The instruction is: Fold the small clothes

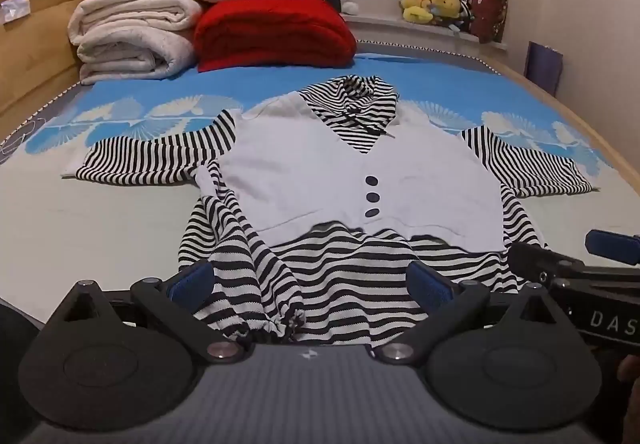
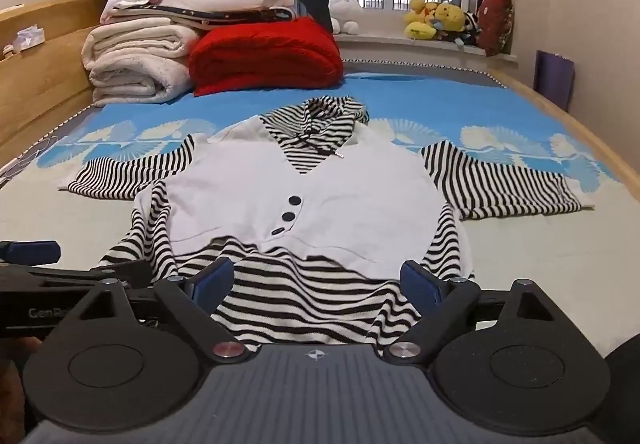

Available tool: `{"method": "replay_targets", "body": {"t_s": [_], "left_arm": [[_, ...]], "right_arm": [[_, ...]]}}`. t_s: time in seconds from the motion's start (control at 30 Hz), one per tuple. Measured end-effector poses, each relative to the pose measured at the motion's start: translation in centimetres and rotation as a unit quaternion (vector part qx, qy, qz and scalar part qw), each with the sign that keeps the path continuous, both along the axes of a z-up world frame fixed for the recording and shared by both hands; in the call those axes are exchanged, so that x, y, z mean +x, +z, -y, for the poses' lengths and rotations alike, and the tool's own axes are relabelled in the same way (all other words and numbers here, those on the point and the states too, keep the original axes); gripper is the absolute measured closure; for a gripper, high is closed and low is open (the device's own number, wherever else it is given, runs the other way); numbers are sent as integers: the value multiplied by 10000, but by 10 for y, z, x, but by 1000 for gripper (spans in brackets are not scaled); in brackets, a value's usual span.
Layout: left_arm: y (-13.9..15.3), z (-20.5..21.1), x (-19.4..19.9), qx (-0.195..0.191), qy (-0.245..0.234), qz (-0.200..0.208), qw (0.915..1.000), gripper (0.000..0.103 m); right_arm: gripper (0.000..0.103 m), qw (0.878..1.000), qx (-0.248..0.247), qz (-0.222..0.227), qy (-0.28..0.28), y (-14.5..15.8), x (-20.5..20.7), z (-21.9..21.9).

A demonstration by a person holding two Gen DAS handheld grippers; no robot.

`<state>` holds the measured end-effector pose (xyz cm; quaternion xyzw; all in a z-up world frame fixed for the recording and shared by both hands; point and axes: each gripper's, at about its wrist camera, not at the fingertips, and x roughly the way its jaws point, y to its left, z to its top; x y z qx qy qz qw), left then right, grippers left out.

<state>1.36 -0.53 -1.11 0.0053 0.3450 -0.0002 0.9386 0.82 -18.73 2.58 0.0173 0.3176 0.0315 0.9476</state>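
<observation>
Jaws of our left gripper [image 1: 310, 280] and right gripper [image 2: 316, 282] stood wide, gripping nothing; the striped garment [image 1: 360, 180] lay flat, hem between both pairs of fingers.

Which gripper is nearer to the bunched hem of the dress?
Left. The left gripper straddles the bunched hem, jaws open. The right gripper sits farther along the flat hem, to its right.

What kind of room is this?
Most likely a bedroom at home: a wooden-framed bed with a blue patterned sheet, folded blankets stacked at its head, and plush toys on the windowsill.
</observation>
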Motion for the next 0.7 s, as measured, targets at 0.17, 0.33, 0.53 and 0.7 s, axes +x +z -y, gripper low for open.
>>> {"method": "replay_targets", "body": {"t_s": [0.17, 0.33, 0.53, 0.7], "left_arm": [[1, 3, -1, 46, -6, 24, 10000, 1], [-2, 5, 0, 71, -13, 6, 10000, 1], [-3, 5, 3, 92, 4, -34, 10000, 1], [-4, 4, 2, 85, 8, -36, 10000, 1]], "right_arm": [[12, 10000, 29, -66, -58, -2, 2, 4], [12, 9999, 6, -26, -104, -5, 1, 4], [12, 9998, -111, 92, -144, -5, -1, 1], [12, 9996, -172, 109, -171, -6, 0, 0]]}}
